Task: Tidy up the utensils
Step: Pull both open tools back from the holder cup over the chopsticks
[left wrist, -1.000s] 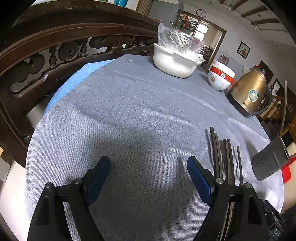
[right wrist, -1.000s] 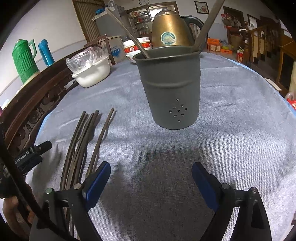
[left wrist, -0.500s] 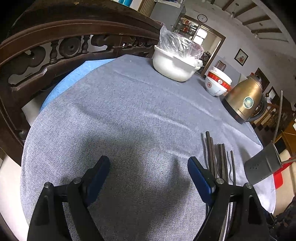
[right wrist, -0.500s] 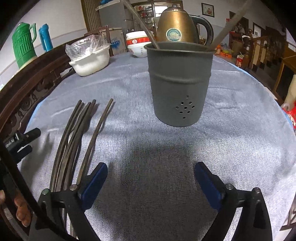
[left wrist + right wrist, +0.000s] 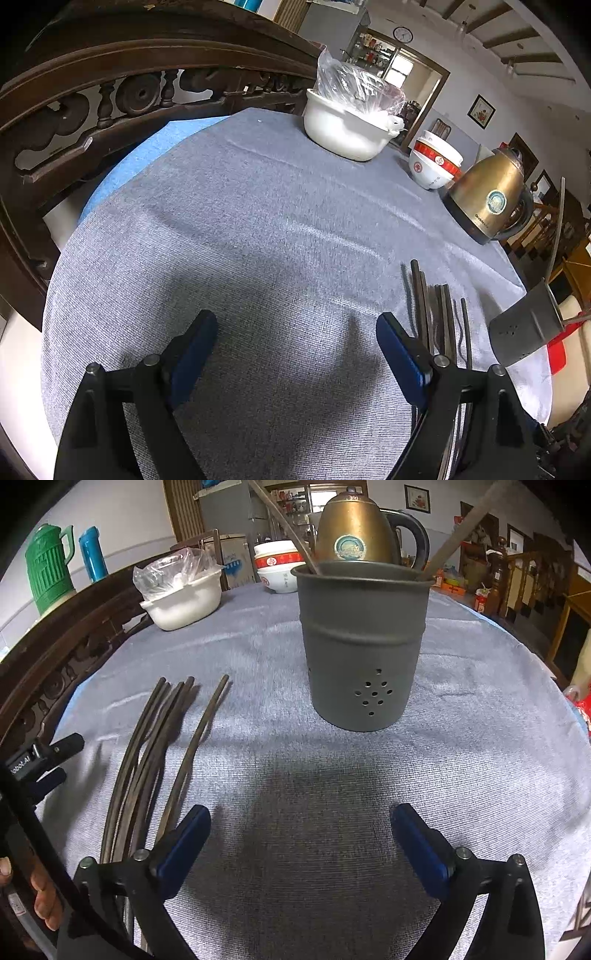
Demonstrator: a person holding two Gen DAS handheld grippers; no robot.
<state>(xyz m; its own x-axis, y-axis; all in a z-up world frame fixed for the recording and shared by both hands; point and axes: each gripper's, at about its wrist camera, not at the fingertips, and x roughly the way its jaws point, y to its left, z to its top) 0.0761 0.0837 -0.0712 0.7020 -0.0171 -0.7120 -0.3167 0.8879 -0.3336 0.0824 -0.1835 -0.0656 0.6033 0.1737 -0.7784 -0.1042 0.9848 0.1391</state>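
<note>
Left gripper [image 5: 295,345] – jaws apart, empty, over grey cloth-covered table [image 5: 258,221]
Right gripper [image 5: 301,836] – jaws apart, empty
Dark thin chopsticks [image 5: 155,746] – loose bundle flat on cloth, left of perforated grey metal holder [image 5: 364,646]; holder upright, two sticks inside
Brass-coloured kettle [image 5: 354,531] behind holder

Gold kettle [image 5: 354,535]; white pot [image 5: 347,129]; bowls [image 5: 436,166].

The right tongs [image 5: 301,843] have drawn nearer the grey perforated metal utensil holder [image 5: 364,646], which now stands larger and more central ahead of them. The left tongs [image 5: 295,354] have tilted so the gold electric kettle [image 5: 487,199] sits lower in their view.
</note>
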